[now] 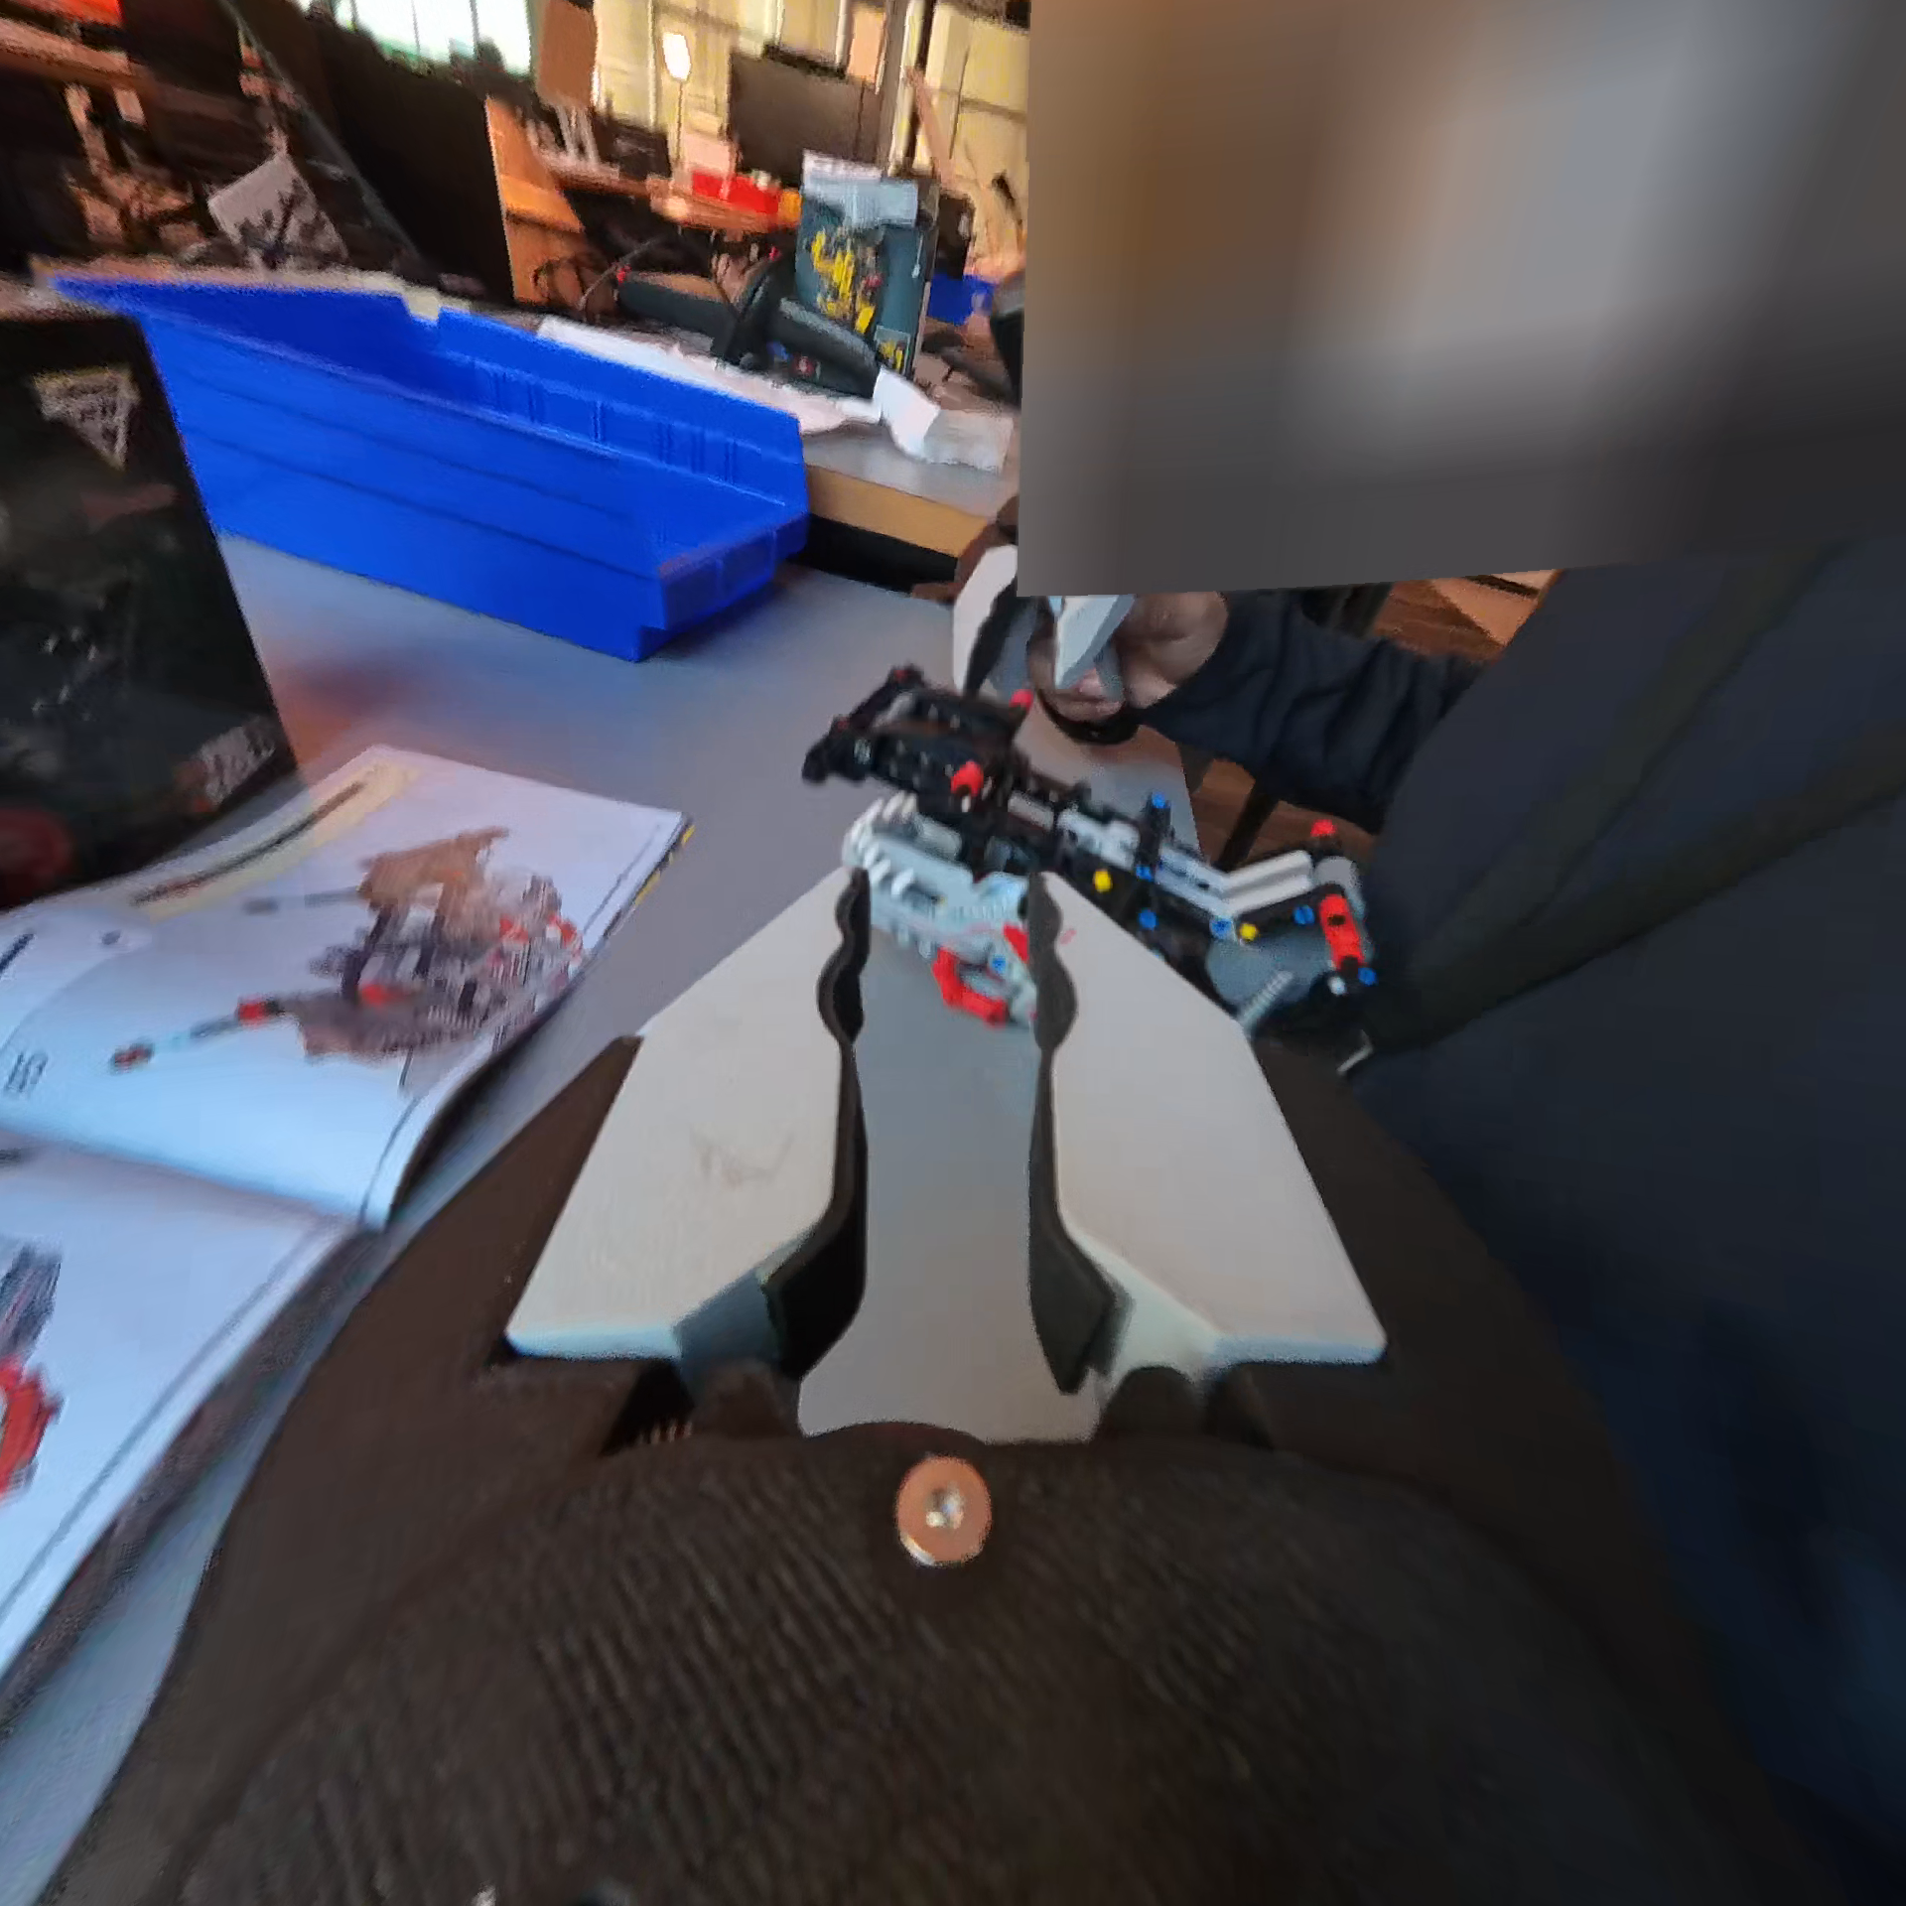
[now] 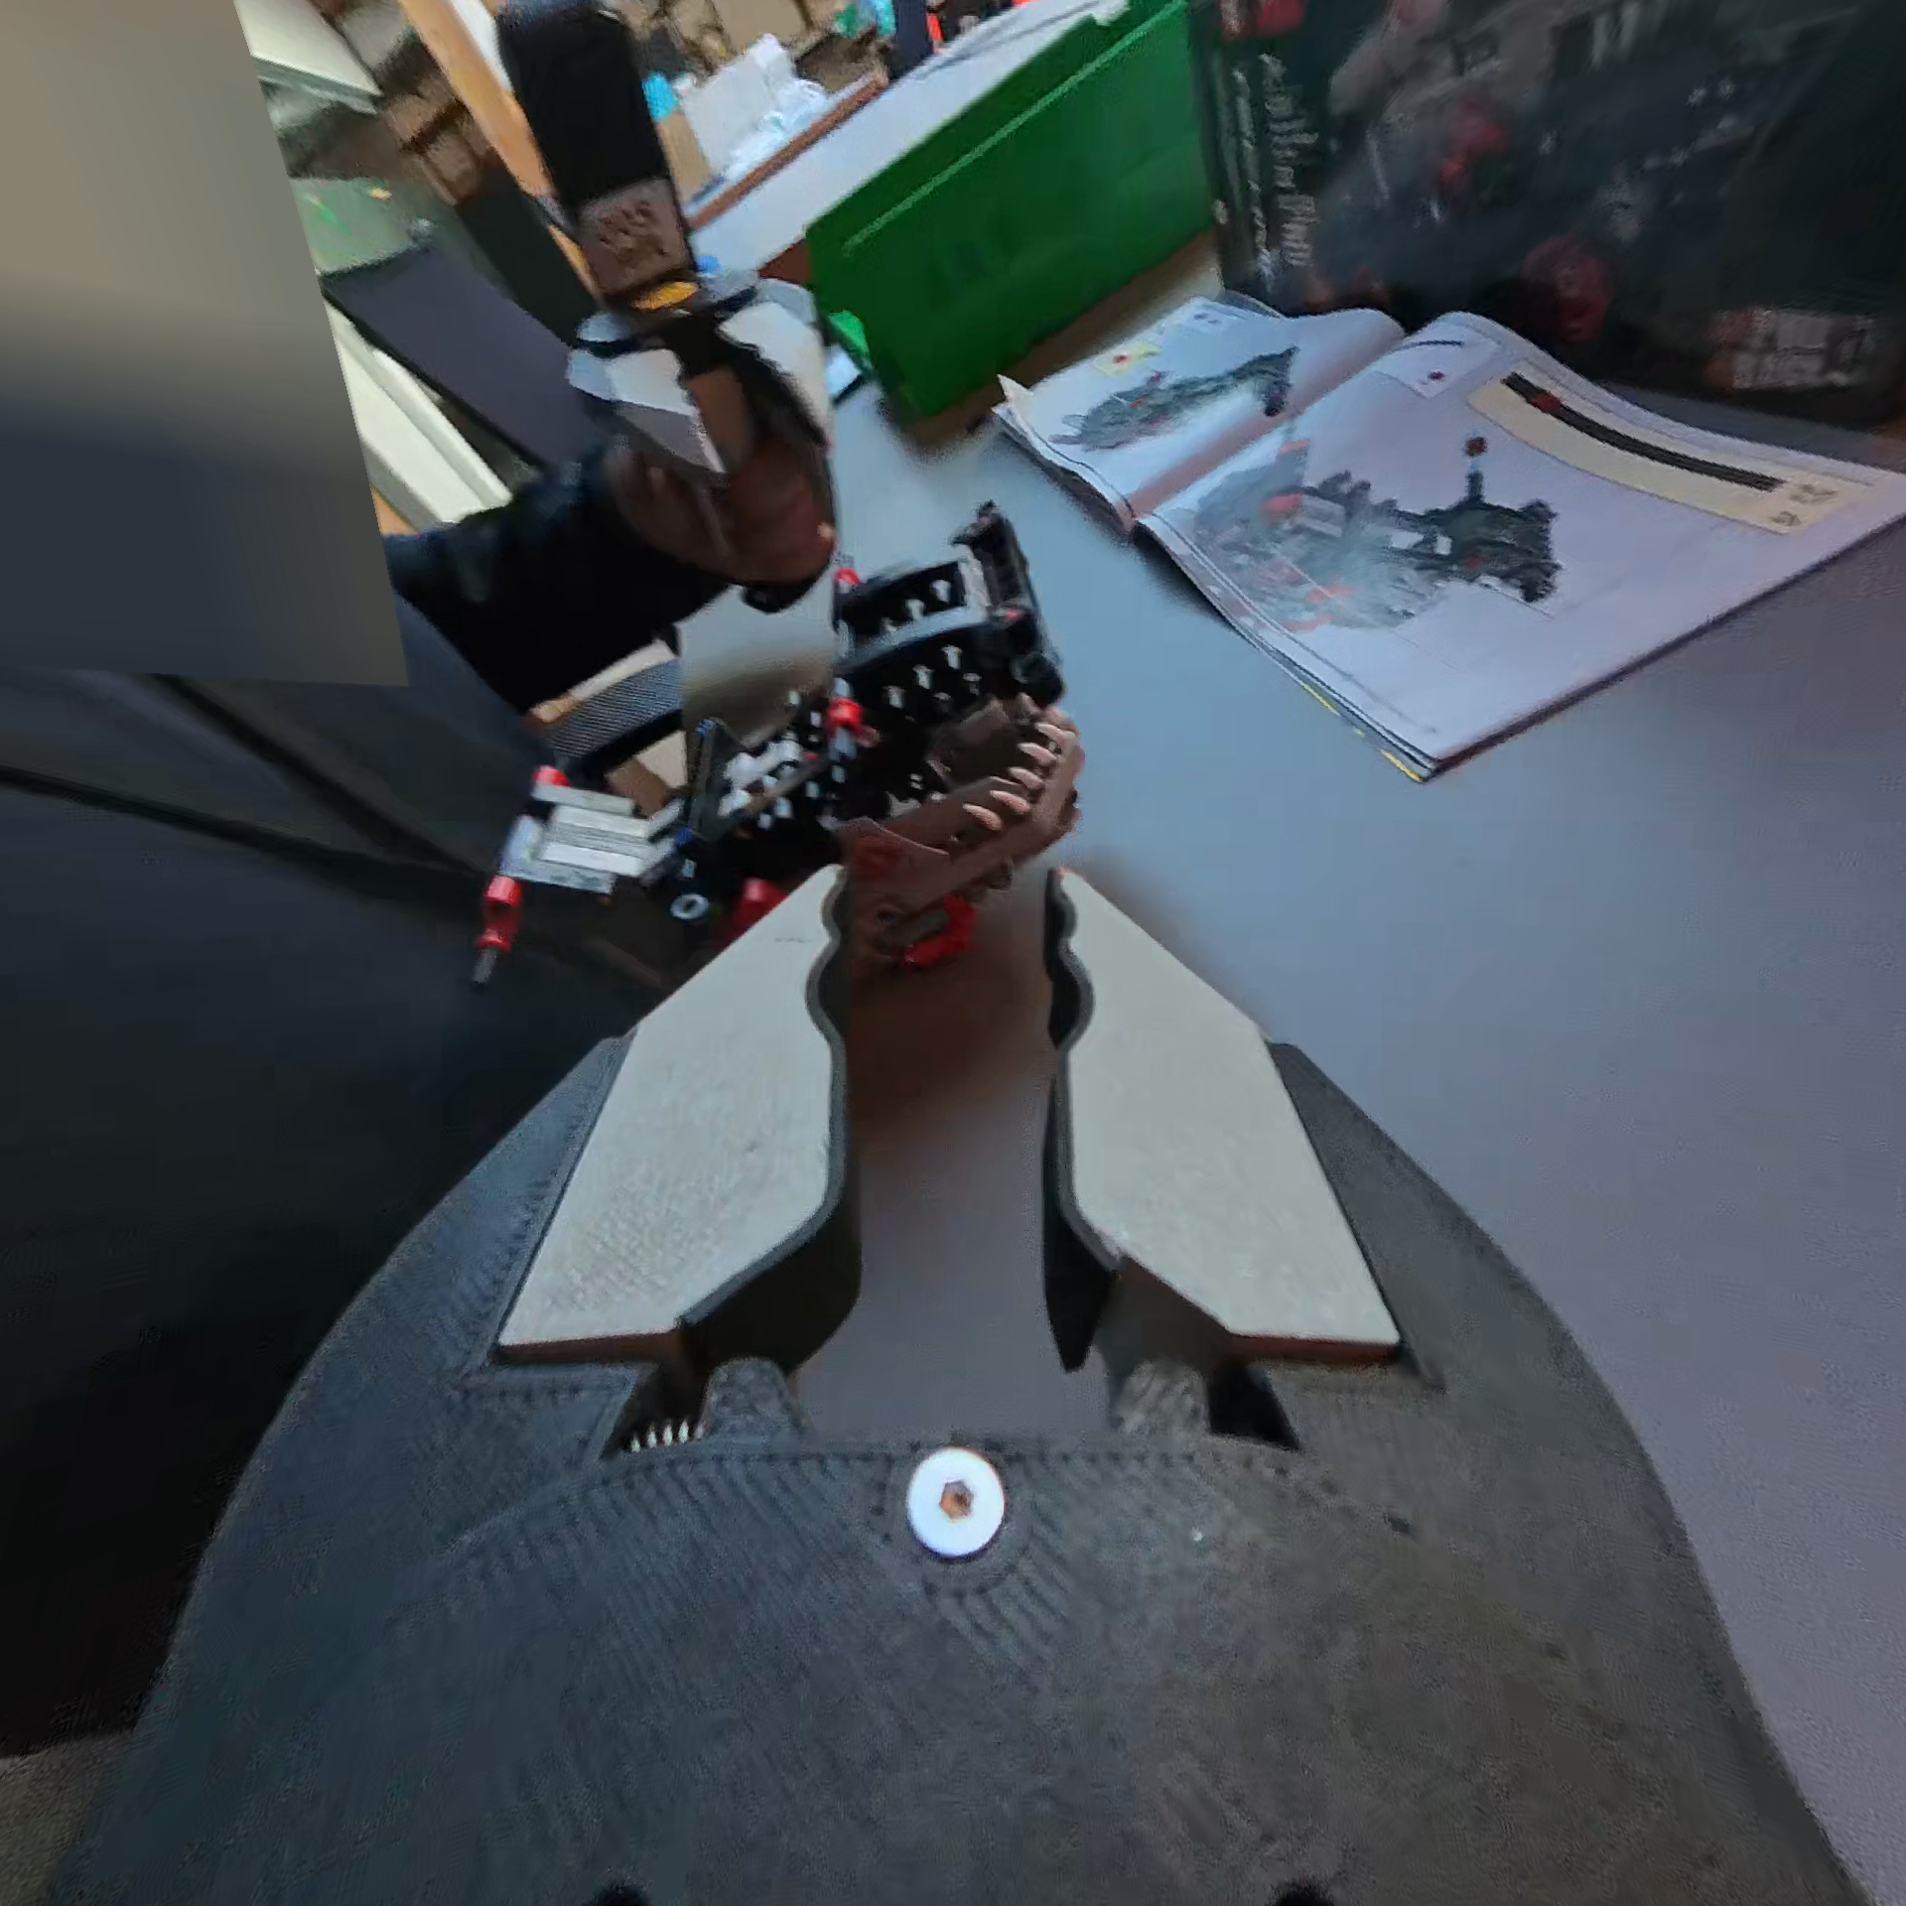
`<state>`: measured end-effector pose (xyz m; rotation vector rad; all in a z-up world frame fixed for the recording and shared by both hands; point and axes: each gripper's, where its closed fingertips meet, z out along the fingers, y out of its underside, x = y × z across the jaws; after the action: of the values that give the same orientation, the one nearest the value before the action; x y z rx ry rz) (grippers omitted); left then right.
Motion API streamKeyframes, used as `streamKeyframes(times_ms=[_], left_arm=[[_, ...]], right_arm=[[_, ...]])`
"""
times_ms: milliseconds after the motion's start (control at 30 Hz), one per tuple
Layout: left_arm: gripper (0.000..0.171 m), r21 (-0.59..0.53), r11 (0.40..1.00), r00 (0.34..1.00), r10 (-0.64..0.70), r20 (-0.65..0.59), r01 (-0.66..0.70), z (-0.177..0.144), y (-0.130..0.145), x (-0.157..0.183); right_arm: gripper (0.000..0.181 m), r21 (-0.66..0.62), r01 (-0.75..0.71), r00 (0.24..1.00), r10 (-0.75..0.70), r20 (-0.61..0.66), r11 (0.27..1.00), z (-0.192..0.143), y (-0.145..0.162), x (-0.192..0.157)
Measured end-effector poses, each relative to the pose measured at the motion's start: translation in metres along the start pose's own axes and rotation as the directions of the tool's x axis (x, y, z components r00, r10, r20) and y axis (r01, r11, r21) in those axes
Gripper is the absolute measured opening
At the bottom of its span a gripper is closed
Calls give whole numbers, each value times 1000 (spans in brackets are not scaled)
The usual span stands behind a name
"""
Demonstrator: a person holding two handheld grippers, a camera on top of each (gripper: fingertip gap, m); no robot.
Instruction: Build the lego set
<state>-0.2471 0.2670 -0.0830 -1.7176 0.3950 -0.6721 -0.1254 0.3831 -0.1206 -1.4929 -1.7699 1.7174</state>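
In the left wrist view, a dark printed box [image 1: 103, 598] stands at the far left on the grey table [image 1: 578, 712], and a blue plastic bin [image 1: 485, 444] with ribbed walls lies behind it. Near them an open instruction booklet [image 1: 309, 970] lies flat, with glossy pages that curve a little at the fold. In the middle, the left gripper [image 1: 944, 908] has two pale flat fingers [image 1: 722, 1135] with black wavy inner edges; its jaws are apart by a moderate gap and hold nothing. Just past the tips, the lego model [image 1: 990, 856] sits on the table near its edge, a long shape of black beams with holes, grey toothed parts and small red, blue and yellow pins. To the right is the dark cloth of the person's clothing [image 1: 1650, 928]. In the right wrist view, the same model [image 2: 908, 743] is just in front of the right gripper [image 2: 944, 918], whose fingers [image 2: 1186, 1135] have a rough pale surface and are also apart and empty; the left tip is very near a red piece, but contact cannot be told. Above the model a hand [image 2: 732, 505] holds the other gripper. Further right are a green bin [image 2: 1011, 248] and the open booklet [image 2: 1444, 536].
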Motion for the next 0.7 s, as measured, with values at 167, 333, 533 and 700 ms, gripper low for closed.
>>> streamKeyframes(times_ms=[167, 333, 533, 700], left_arm=[[28, -123, 992, 986, 14, 169, 7, -43, 36, -1], [27, -157, 987, 945, 59, 321, -8, -63, 48, -21], [45, -198, 978, 942, 126, 312, -65, -21, 20, -63], [51, -462, 870, 926, 305, 224, -174, 27, 34, -109]], right_arm=[[39, -17, 13, 991, -15, -136, 1000, 1, 7, 22], [39, -20, 71, 971, -74, -227, 997, -5, -3, 47], [48, -91, 164, 952, -182, -246, 982, 18, -38, 76], [51, -329, 277, 923, -345, -169, 903, 63, -42, 107]])
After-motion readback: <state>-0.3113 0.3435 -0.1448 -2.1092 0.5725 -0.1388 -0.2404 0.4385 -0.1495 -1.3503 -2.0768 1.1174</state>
